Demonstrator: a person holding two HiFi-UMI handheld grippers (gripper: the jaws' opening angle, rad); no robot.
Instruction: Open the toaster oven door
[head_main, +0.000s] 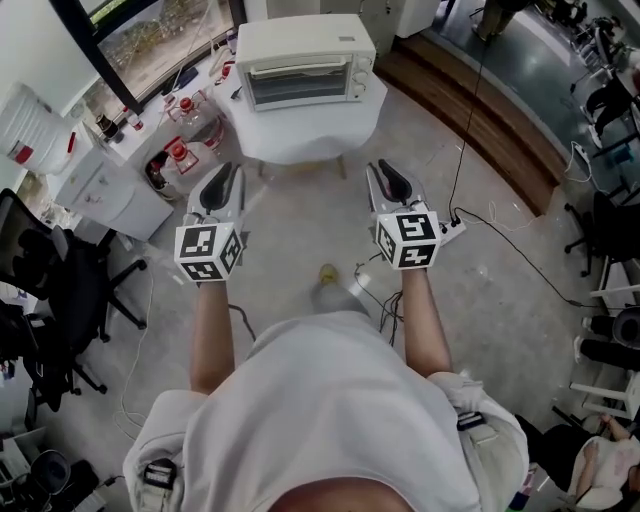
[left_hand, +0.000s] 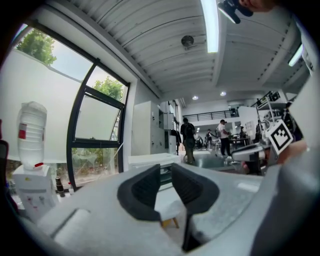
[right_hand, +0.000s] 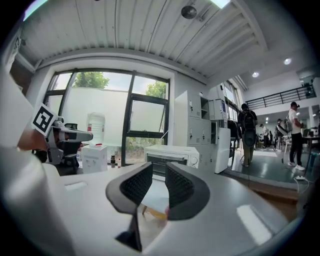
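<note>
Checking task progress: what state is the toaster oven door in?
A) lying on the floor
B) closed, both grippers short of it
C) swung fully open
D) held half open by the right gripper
B: the toaster oven door is shut flush, and the left gripper and right gripper hang empty, short of the white table.
</note>
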